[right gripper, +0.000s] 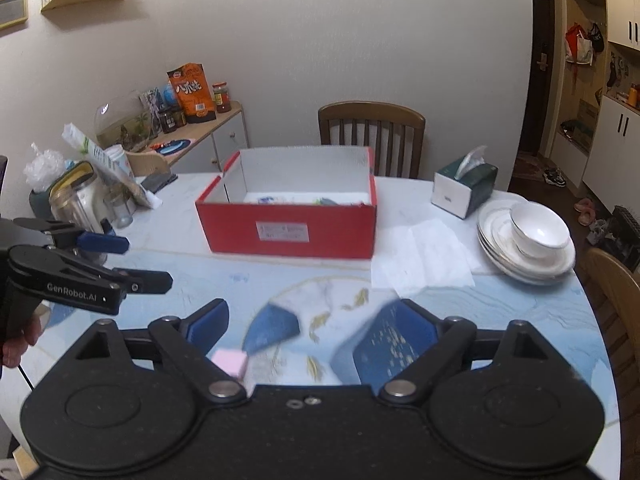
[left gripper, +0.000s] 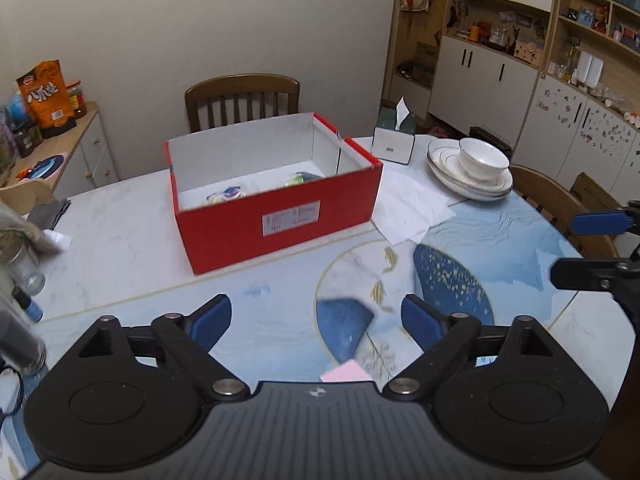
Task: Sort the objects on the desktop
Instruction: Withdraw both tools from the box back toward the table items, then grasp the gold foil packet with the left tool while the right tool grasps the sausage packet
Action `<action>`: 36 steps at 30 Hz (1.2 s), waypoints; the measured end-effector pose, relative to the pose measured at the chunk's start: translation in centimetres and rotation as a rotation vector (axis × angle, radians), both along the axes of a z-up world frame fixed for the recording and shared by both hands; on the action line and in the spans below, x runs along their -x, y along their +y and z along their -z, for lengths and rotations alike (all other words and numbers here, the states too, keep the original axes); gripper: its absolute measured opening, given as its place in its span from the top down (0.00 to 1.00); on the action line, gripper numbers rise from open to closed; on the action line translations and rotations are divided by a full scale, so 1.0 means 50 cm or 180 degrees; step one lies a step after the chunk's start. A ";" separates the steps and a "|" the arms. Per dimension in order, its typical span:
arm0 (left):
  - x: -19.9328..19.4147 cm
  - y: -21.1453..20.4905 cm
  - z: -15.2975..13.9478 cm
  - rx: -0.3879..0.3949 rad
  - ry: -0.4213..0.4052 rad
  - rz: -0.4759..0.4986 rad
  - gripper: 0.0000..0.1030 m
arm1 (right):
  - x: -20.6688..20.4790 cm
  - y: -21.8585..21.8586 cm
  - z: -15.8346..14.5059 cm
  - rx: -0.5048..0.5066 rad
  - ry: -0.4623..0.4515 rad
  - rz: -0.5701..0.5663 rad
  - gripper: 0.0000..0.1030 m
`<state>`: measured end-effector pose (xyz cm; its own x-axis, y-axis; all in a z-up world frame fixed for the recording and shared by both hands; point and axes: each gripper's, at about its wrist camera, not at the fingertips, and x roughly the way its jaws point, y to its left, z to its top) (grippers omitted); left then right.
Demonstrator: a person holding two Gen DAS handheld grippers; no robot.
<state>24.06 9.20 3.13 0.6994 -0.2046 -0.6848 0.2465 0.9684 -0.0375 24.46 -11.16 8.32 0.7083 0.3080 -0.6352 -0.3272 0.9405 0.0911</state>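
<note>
Both tongs hang over the near part of the tabletop (left gripper: 120,240), a pale marble-look surface with a blue and gold round pattern, and both point down toward it at a slant. The left tongs (left gripper: 316,322) stand wide apart with nothing between their blue pads; the same tongs show at the left edge of the right wrist view (right gripper: 140,260), held by a hand (right gripper: 16,344). The right tongs (right gripper: 312,326) are likewise spread wide and grip nothing, and they appear at the right edge of the left wrist view (left gripper: 568,248).

A small pink block (right gripper: 230,362) lies on the tabletop near its front edge, just beside the left pad of the right tongs; whether the pad touches it cannot be told. In the left wrist view the same block (left gripper: 346,372) peeks out just above the body of the left tongs.

A red box (left gripper: 280,220) with a white inside stands open toward the far middle of the tabletop, with a few small, blurred items on its floor. Sheets of white paper (left gripper: 412,208) lie flat to the right of the box, touching its right end. Farther right, near the right edge, a white bowl (left gripper: 482,158) sits on a stack of white plates (left gripper: 444,174). A tissue box (left gripper: 394,138) stands at the far edge beyond the plates. Glass jars (right gripper: 80,204) and other clutter crowd the left edge. A wooden chair (left gripper: 242,98) stands behind the far edge.
</note>
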 end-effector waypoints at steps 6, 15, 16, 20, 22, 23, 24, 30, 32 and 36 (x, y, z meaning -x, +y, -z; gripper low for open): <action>0.041 -0.021 0.047 -0.0044 0.0094 -0.0125 0.00 | 0.074 -0.026 0.042 0.0059 0.0063 0.0036 0.09; 0.062 -0.042 0.127 -0.0199 0.0306 -0.0303 0.00 | 0.156 -0.048 0.137 0.0116 0.0361 0.0137 0.09; 0.061 -0.042 0.135 -0.0211 0.0330 -0.0322 0.00 | 0.161 -0.049 0.148 0.0114 0.0408 0.0155 0.09; 0.056 -0.041 0.166 -0.0235 0.0433 -0.0425 0.00 | 0.180 -0.056 0.186 0.0164 0.0522 0.0221 0.09; 0.051 -0.037 0.178 -0.0223 0.0482 -0.0487 0.00 | 0.186 -0.059 0.202 0.0151 0.0593 0.0273 0.09; 0.048 -0.036 0.185 -0.0214 0.0513 -0.0510 0.00 | 0.189 -0.061 0.211 0.0142 0.0640 0.0295 0.09; 0.045 -0.035 0.191 -0.0210 0.0538 -0.0531 0.00 | 0.192 -0.062 0.219 0.0127 0.0692 0.0317 0.09; 0.035 -0.034 0.214 -0.0168 0.0650 -0.0592 0.00 | 0.209 -0.063 0.264 0.0044 0.0981 0.0389 0.10; 0.031 -0.035 0.223 -0.0166 0.0705 -0.0605 0.00 | 0.209 -0.064 0.276 0.0011 0.1055 0.0431 0.10; 0.025 -0.028 0.236 -0.0044 0.0821 -0.0650 0.00 | 0.205 -0.067 0.292 -0.0049 0.1170 0.0500 0.11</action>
<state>22.82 7.77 -8.65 0.5282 -0.0674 -0.8464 0.0311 0.9977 -0.0601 14.23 -14.49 -6.28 0.4739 0.2254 -0.8512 -0.1227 0.9741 0.1897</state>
